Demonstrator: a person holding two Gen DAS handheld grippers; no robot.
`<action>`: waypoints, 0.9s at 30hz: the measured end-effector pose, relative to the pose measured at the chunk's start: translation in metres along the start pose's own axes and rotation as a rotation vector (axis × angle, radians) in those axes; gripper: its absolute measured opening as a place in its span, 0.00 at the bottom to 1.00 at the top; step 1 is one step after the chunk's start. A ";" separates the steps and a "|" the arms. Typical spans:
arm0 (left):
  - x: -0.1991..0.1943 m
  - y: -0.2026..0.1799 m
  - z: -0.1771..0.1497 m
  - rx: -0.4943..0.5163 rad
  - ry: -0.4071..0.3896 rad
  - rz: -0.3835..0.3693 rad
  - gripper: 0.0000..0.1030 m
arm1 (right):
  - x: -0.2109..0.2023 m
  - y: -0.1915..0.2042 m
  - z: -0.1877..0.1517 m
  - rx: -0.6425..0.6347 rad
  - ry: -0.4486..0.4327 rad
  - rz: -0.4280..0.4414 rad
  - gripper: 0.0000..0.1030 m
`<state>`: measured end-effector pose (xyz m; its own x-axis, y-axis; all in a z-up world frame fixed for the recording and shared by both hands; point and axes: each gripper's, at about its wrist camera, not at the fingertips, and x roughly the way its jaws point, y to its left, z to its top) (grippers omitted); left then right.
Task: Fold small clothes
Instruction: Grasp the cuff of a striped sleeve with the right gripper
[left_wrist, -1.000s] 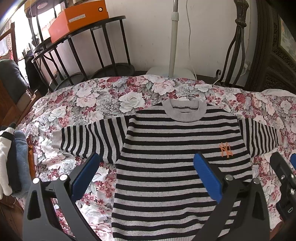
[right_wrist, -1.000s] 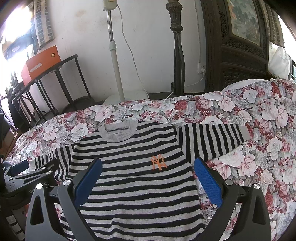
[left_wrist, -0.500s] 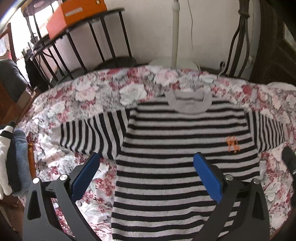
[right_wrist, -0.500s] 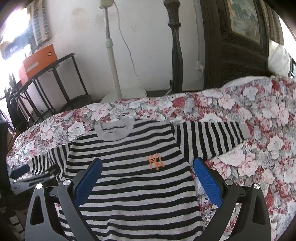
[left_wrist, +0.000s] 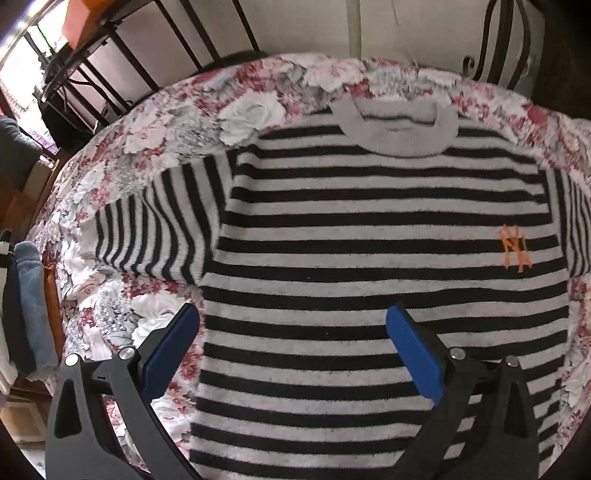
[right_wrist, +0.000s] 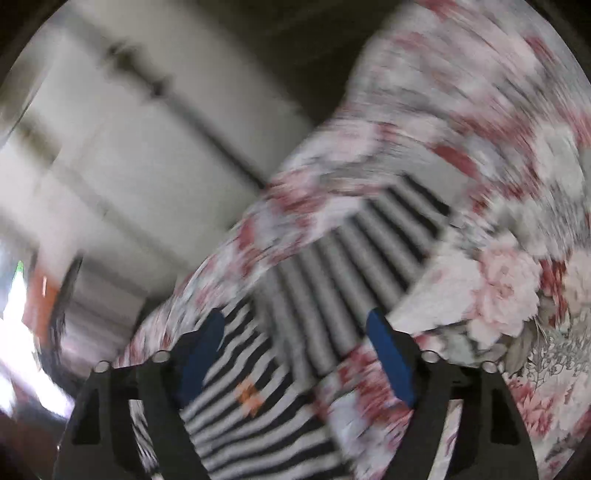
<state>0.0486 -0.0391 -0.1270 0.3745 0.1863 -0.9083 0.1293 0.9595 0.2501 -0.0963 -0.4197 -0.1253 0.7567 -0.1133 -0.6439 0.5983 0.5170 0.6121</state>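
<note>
Striped in black and pale grey, the small sweater (left_wrist: 369, 258) lies flat and face up on the floral bedspread (left_wrist: 155, 147), collar at the far edge, both sleeves spread to the sides. At the far left, folded towels (left_wrist: 29, 306) sit stacked beside the bed. Moving right, the left sleeve (left_wrist: 155, 229) lies outstretched, and the left gripper (left_wrist: 291, 347) has dropped closer to the fabric than a second ago, tipping more steeply down over the lower left body of the sweater; its blue pads stand wide apart with nothing between them. Further right, the orange emblem (left_wrist: 515, 251) marks the chest. The right gripper (right_wrist: 295, 354) has swung away from the sweater's middle and rolled hard, so its view is blurred and tilted; it now points along the right sleeve (right_wrist: 354, 266), and its jaws are closing from full width, with no cloth pinched yet as far as the blur allows. Judging by this, the first fold is starting: the right sleeve looks set to be caught and brought across the body, while nothing is folded so far.
</note>
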 end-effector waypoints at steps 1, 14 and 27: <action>0.003 -0.004 0.002 0.007 0.004 0.010 0.96 | 0.005 -0.027 0.007 0.129 0.003 0.037 0.72; 0.023 -0.023 0.011 0.059 0.045 0.001 0.96 | 0.048 -0.112 0.020 0.397 -0.072 0.095 0.61; 0.034 -0.033 0.011 0.089 0.076 0.003 0.96 | 0.089 -0.122 0.038 0.398 -0.076 0.068 0.23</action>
<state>0.0670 -0.0664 -0.1625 0.3048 0.2078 -0.9295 0.2109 0.9369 0.2787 -0.0922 -0.5252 -0.2397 0.8063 -0.1602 -0.5694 0.5903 0.1582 0.7915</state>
